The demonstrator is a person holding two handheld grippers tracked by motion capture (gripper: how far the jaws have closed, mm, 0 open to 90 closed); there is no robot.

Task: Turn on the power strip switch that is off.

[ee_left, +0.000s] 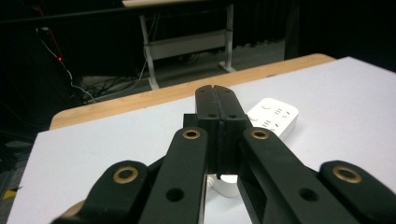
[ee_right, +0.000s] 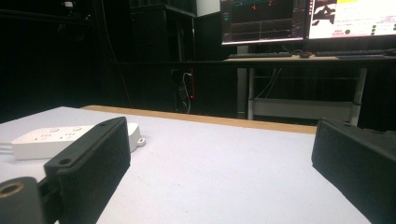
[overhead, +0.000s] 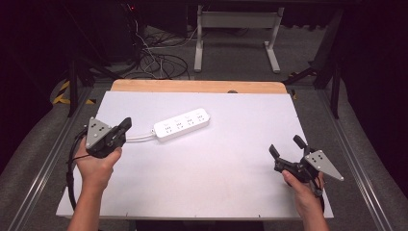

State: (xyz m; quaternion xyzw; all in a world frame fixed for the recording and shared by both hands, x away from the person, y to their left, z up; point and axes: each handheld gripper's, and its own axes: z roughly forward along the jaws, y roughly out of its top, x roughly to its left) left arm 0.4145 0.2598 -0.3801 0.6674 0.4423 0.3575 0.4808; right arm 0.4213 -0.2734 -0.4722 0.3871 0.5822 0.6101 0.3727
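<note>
White power strip (overhead: 182,125) lying flat on the pale worktop (overhead: 207,163), left of the middle and toward the far side, white cable (overhead: 139,138) running from its near-left end. Left tongs (overhead: 126,124) held low just beside that cable end, jaws pressed fully together, nothing between them. In the left gripper view, closed tips over the strip (ee_left: 275,116), contact not clear. Right tongs (overhead: 285,146) at the near right of the worktop, well apart from the strip, jaws spread wide and empty. Monitors (ee_right: 299,18) beyond the far edge in the right gripper view.
</note>
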